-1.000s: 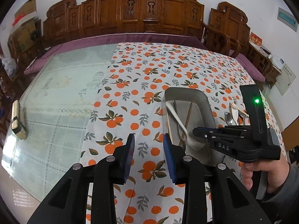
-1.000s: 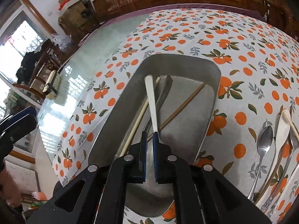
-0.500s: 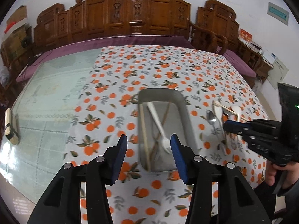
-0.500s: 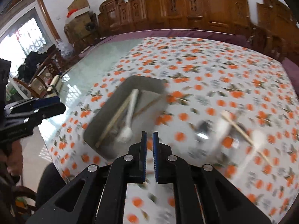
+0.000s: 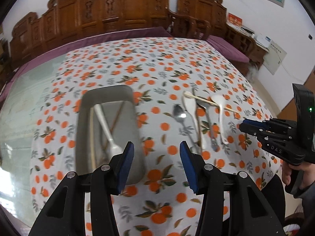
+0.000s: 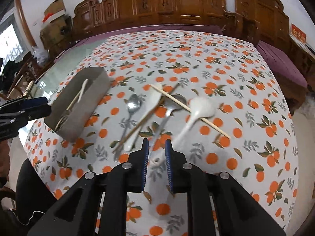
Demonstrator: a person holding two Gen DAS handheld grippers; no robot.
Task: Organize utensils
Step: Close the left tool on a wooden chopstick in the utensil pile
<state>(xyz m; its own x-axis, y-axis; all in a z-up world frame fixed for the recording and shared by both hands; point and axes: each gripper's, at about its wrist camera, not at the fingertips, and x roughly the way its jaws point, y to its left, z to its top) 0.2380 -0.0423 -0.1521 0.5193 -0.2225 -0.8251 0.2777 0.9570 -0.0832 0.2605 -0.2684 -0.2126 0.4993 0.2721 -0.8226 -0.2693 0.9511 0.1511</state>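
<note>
Tablecloth point(image 6: 226, 63) fills frame – orange print | tray point(image 6: 92, 100) centre-left, white spoon point(image 5: 105, 126) inside | loose utensils – white ladle point(image 6: 198, 110), metal spoon point(image 6: 133, 104) – mid-frame | left gripper point(image 5: 156, 162) released wide, empty | right gripper point(image 6: 156, 164) parted slightly, empty

A home dining room: carved dark wooden chairs point(image 6: 177, 5) line the bench under an orange-printed white tablecloth point(image 6: 196, 63).

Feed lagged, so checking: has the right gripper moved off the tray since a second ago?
Yes. The right gripper has swung right, off the grey tray, and now hovers over the loose white spoon.
</note>
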